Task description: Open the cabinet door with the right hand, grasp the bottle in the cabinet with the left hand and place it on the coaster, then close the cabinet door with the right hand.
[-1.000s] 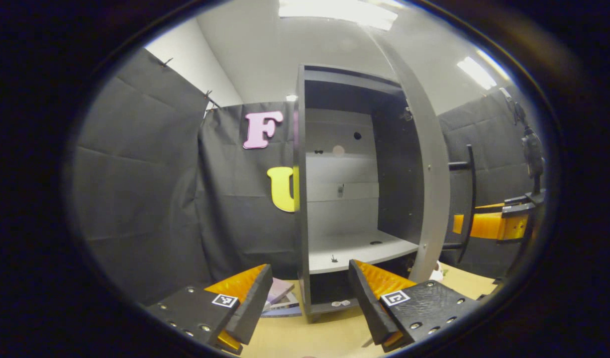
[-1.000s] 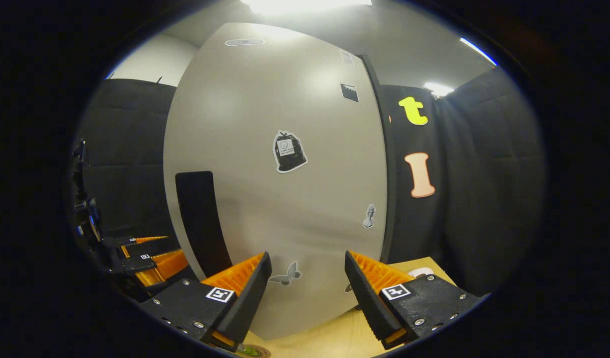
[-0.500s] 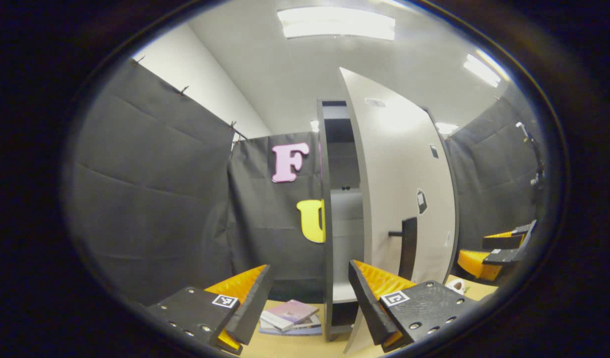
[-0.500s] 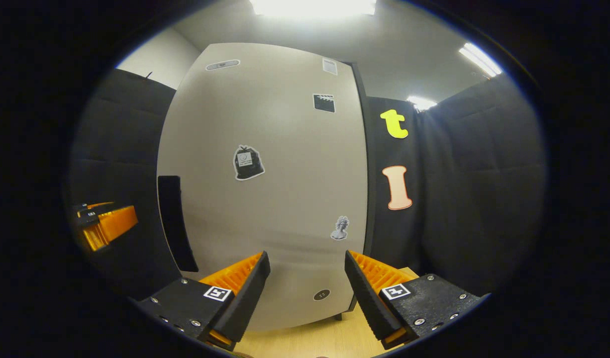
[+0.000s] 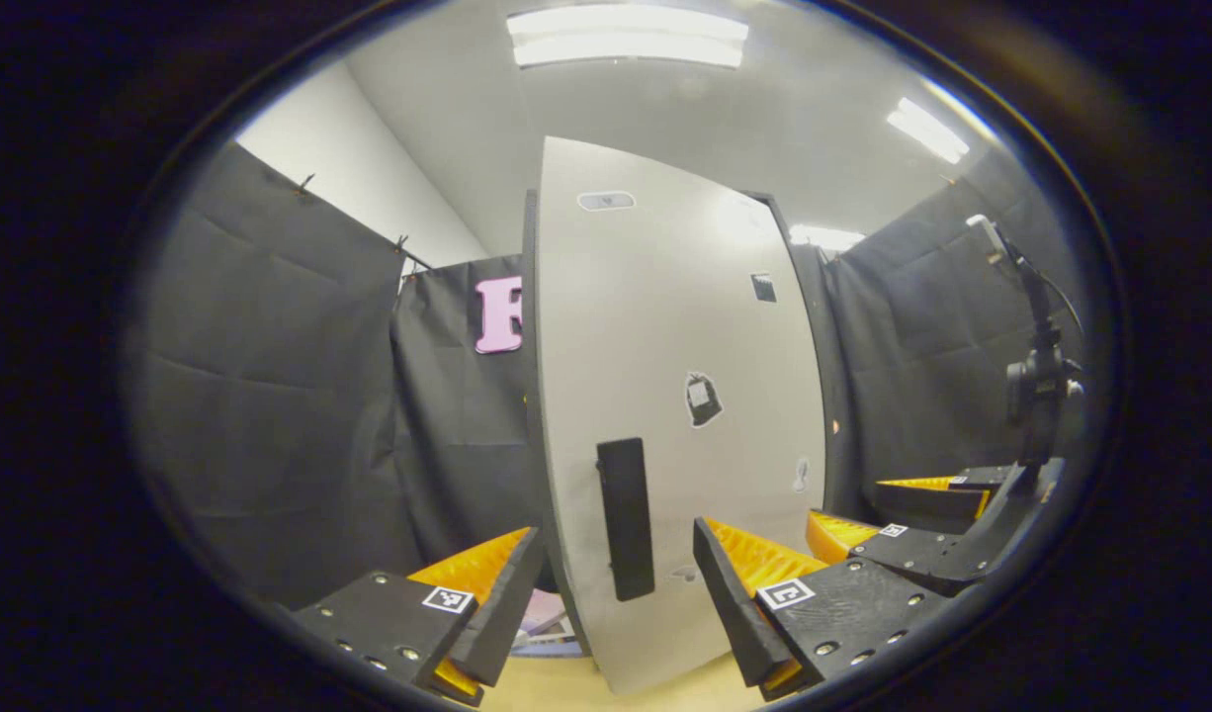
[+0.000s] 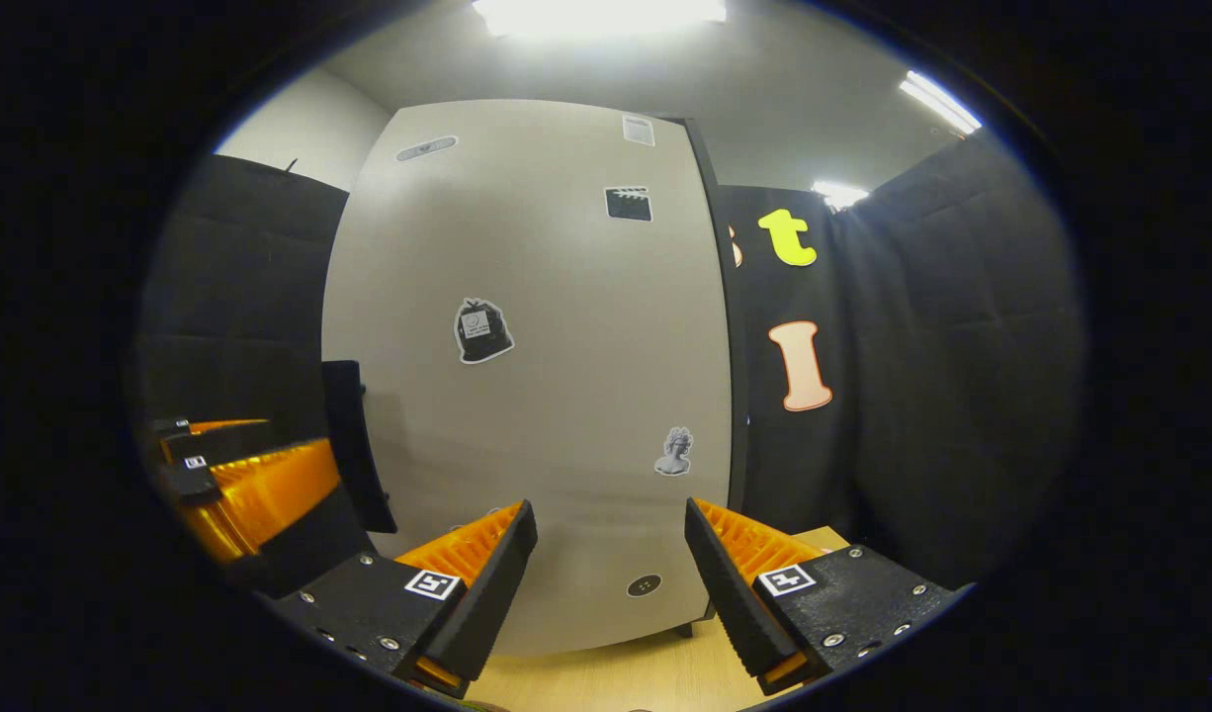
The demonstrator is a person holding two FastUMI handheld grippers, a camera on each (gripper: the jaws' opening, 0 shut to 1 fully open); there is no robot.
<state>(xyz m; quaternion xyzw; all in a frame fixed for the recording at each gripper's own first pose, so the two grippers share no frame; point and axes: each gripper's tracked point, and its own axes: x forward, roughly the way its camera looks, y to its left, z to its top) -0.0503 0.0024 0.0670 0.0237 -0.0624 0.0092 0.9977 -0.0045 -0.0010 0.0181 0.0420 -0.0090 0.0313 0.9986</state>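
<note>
The tall cabinet's grey door (image 5: 665, 396) stands shut in front of me, covering the inside. Its black vertical handle (image 5: 626, 519) sits just above and between the fingers of my left gripper (image 5: 616, 583), which is open and empty, close to the door without touching it. In the right gripper view the same door (image 6: 547, 396) faces me with its handle (image 6: 354, 460) at its left edge. My right gripper (image 6: 611, 564) is open and holds nothing, a short way off the door's lower part. The other gripper (image 6: 235, 455) shows to the left of the handle.
A wooden table (image 6: 606, 677) carries the cabinet. A few books (image 5: 542, 628) lie at the cabinet's left foot. A camera on a black stand (image 5: 1036, 386) rises at the right above my right gripper (image 5: 893, 509). Black cloth walls close in both sides.
The door has swung from wide open to shut, hiding the empty shelves seen a second ago. Both grippers stayed open and the two have drawn closer together before the door.
</note>
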